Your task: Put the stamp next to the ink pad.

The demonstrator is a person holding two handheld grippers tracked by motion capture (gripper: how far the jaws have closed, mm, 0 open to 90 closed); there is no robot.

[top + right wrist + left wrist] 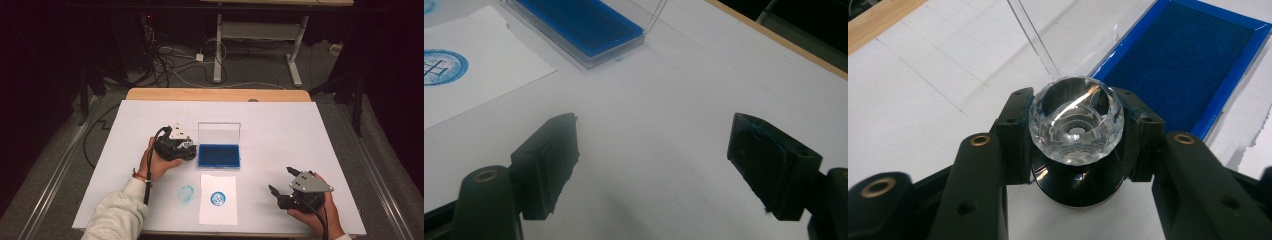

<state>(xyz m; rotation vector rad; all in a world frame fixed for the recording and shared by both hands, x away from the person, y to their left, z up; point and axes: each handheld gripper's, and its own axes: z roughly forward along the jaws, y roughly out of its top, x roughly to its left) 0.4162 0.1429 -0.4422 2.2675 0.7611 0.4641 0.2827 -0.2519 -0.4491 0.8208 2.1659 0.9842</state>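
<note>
- Gripping the clear-knobbed stamp (1076, 131) between closed jaws, our left gripper (175, 145) holds it just beside the blue ink pad (218, 155).
- Our right gripper (651, 167) rests apart, jaws wide and empty.
- Stamped paper (218, 199) lies near the table (280, 130) edge.

white board (280, 130) on wooden table (215, 94) | blue smudge (186, 194) on board | cables (170, 62) on floor
</note>
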